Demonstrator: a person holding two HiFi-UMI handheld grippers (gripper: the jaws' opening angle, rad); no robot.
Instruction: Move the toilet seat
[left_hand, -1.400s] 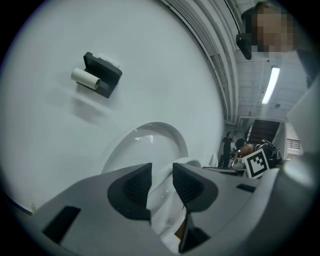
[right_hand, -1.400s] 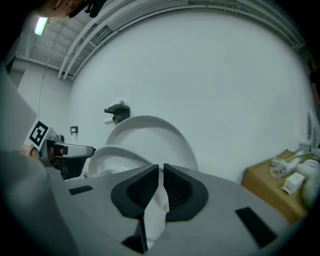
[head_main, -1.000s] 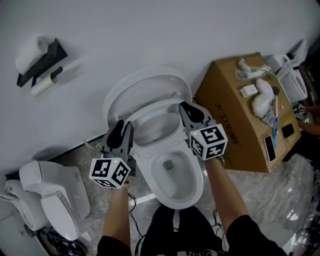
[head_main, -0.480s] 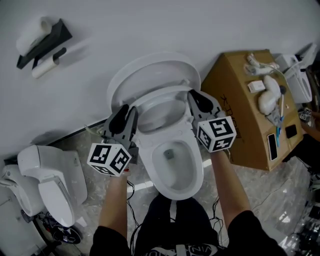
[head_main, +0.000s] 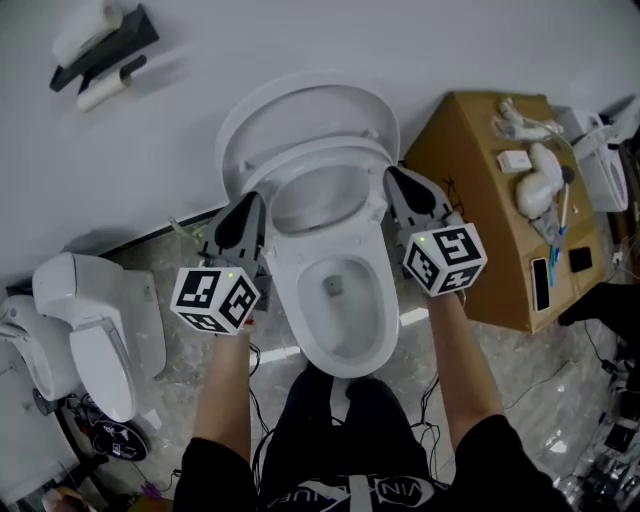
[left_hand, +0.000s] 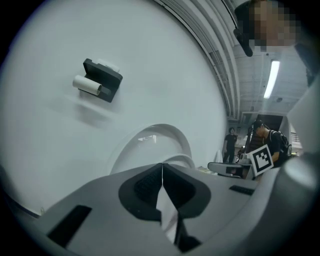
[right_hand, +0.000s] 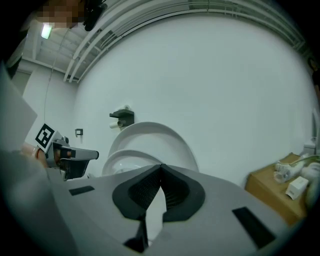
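Observation:
A white toilet stands against the wall with its lid (head_main: 300, 105) upright and its seat ring (head_main: 322, 160) tilted up above the bowl (head_main: 340, 300). My left gripper (head_main: 252, 202) sits at the seat's left side and my right gripper (head_main: 392, 176) at its right side. Whether either one touches the seat I cannot tell. Seen along the left gripper (left_hand: 162, 167), the pads meet with nothing between them, and the lid (left_hand: 167, 134) rises behind. The right gripper (right_hand: 160, 170) is shut and empty too, with lid (right_hand: 160, 137) and seat (right_hand: 122, 157) beyond it.
A cardboard box (head_main: 480, 210) with small items on top stands close on the right. A second toilet (head_main: 90, 320) lies at the left. A paper roll holder (head_main: 105, 45) hangs on the wall. Cables (head_main: 270, 370) trail on the floor by the person's legs.
The left gripper's jaws have closed from partly open, and the right gripper's small gap has closed. Both grippers sit slightly nearer the wall beside the seat.

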